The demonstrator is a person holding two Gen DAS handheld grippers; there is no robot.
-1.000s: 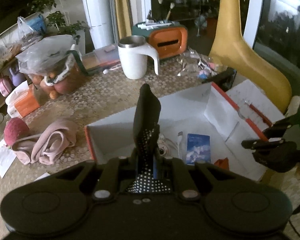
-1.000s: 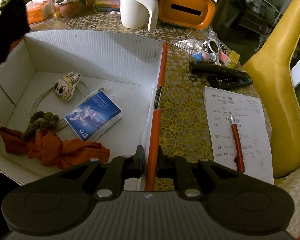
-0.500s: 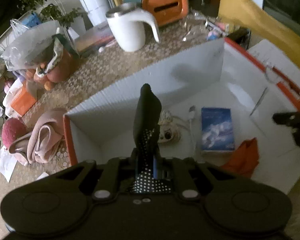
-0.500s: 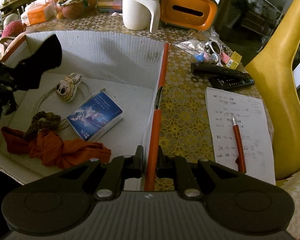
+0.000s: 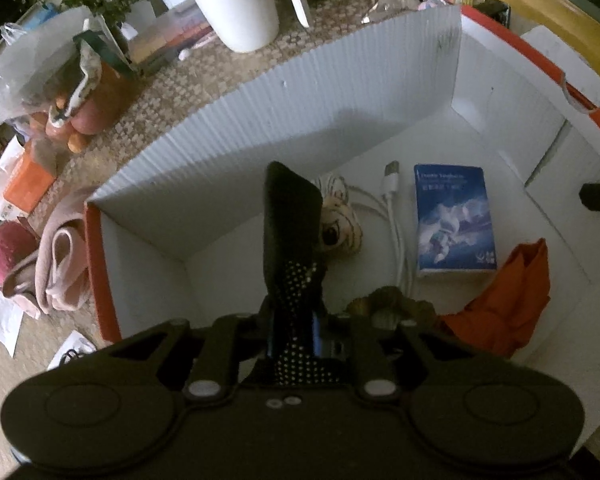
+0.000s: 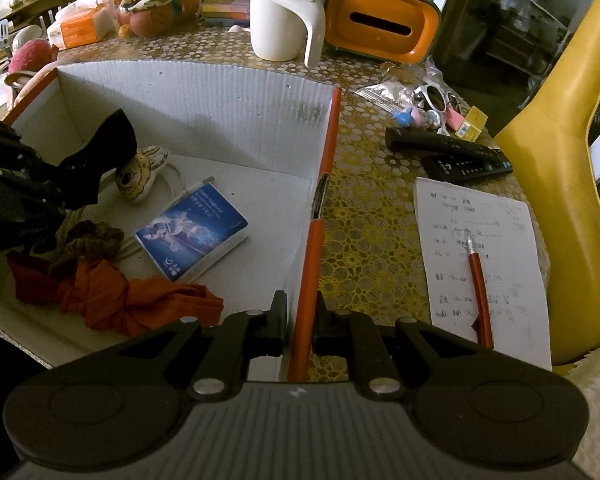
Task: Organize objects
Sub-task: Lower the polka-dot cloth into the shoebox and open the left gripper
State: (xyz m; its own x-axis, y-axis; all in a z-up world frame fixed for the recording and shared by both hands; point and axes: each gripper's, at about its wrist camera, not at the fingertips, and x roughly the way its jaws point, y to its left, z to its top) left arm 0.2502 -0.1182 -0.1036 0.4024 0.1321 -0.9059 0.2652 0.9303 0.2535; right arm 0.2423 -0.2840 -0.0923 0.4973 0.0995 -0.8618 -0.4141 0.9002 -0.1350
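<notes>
Left gripper (image 5: 294, 344): fingers closed on a black sock (image 5: 290, 232) with white grip dots, held upright over the floor of the white corrugated box (image 5: 300, 120).
Right gripper (image 6: 302, 328): fingers clamped on the box's orange-edged side wall (image 6: 314, 264).
Box contents, near the sock: rabbit-face charm (image 5: 340, 228) on a white USB cable (image 5: 396, 216), just behind the sock; brown scrunchie (image 5: 396, 300); orange cloth (image 5: 504, 300); blue tissue pack (image 5: 454, 222), print too small to read.
Outside the box: white mug (image 6: 284, 16), orange tissue holder (image 6: 380, 28), two remotes (image 6: 452, 152), handwritten sheet (image 6: 484, 264) with red pen (image 6: 480, 292), writing illegible.
</notes>
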